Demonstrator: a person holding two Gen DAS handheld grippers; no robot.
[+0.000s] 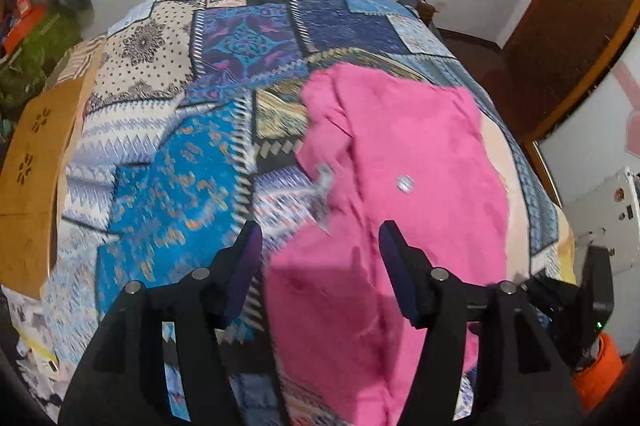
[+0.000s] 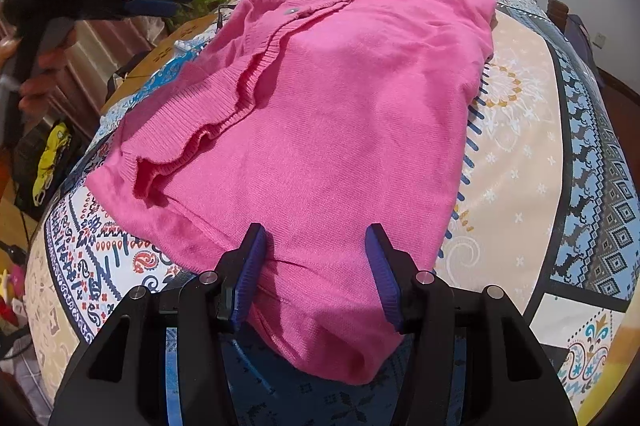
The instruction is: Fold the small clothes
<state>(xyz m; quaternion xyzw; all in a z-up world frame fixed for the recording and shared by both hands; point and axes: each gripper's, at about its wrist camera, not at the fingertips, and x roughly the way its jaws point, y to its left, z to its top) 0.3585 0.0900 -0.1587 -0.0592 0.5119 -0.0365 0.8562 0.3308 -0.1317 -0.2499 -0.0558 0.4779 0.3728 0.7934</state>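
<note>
Left claw released, jaws apart above pink cardigan, nothing pinched. Cardigan spread on patchwork bed. Right claw straddles near hem, grip uncertain. Soft, light, floppy knit; I'd take ribbed edge.

Home bedroom – patchwork bedspread, clutter

Pink knit cardigan, partly folded, flat on patterned bedspread
</note>
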